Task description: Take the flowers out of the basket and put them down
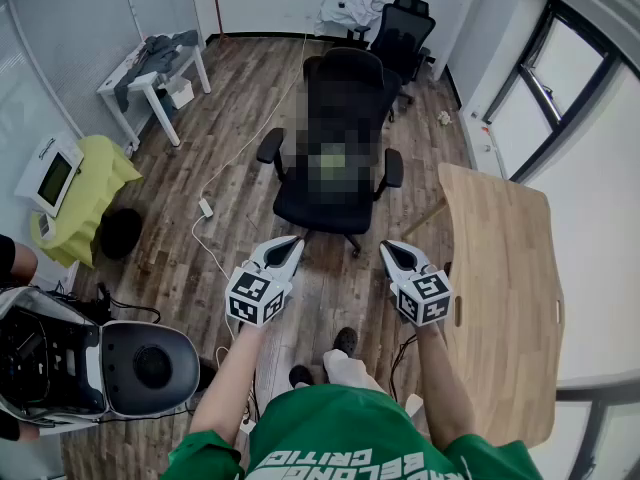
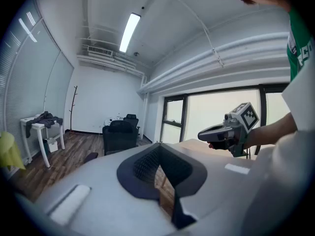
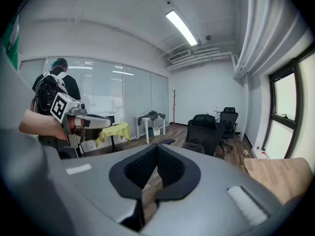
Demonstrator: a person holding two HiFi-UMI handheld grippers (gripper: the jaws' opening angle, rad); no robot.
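Observation:
No flowers and no basket show in any view. My left gripper and right gripper are held side by side in front of the person, above the wooden floor, both pointing toward a black office chair. In the left gripper view its jaws meet at the tips with nothing between them, and the right gripper hangs off to the right. The right gripper view shows its jaws closed and empty too, with the left gripper at the left.
A light wooden table stands at the right. A white table with clothes and a yellow cloth on a stand are at the left. A white-and-black machine sits bottom left. A cable lies on the floor.

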